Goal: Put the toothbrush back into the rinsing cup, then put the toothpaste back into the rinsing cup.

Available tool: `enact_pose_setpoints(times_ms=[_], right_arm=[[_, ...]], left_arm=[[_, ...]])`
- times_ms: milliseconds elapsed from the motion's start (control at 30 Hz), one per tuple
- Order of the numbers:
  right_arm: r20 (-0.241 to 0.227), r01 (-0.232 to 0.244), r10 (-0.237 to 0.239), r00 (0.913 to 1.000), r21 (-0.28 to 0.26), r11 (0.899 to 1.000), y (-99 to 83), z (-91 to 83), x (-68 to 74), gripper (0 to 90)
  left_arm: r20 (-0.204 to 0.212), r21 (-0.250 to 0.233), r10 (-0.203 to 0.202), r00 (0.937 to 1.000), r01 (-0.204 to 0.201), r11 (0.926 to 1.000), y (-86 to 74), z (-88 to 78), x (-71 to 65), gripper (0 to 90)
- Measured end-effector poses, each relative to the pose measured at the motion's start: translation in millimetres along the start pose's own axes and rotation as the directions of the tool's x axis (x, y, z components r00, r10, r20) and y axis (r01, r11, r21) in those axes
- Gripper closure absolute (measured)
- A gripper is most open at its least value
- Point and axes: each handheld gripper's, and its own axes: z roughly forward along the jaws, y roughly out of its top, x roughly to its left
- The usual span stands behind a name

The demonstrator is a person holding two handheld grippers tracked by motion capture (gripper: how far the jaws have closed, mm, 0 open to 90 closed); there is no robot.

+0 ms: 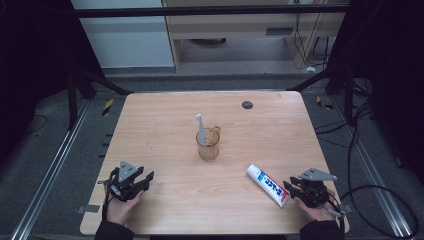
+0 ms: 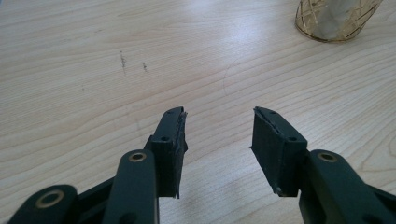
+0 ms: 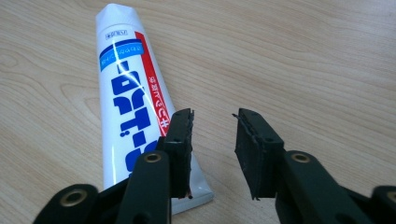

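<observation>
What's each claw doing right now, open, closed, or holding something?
Left claw: open, nothing between its jaws, bare table beneath.
Right claw: open, holding nothing; toothpaste tube lies beside its jaw.

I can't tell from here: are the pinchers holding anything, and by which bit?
Nothing is held. The right gripper is open beside the toothpaste tube; the left gripper is open over bare table.

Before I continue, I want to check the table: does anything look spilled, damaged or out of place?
Nothing stands out. The toothpaste tube lies flat and intact by the right gripper, the cup stands upright with the toothbrush inside. Only faint scuffs mark the table.
</observation>
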Motion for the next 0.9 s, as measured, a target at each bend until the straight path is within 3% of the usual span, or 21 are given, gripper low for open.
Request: enact_pose_setpoints(times_ms=[267,733,900], right_arm=[[0.011,0.031,-0.031,0.9994,0.045,0.999,1.3,3.4,-3.7,89.1],[-0.001,0.028,-0.028,0.9996,0.076,0.997,0.5,6.9,-3.9,90.0],[-0.009,0.050,-0.050,0.9987,0.098,0.994,-0.7,10.7,-0.1,90.0]], left_arm=[[-0.007,0.011,-0.022,0.9997,0.022,0.9997,-1.0,0.9,5.4,54.6],[-0.022,0.011,-0.028,0.9994,0.028,0.9995,-1.3,1.1,9.3,53.2],[-0.034,0.009,-0.033,0.9989,0.033,0.9994,-1.6,1.2,10.7,52.7]])
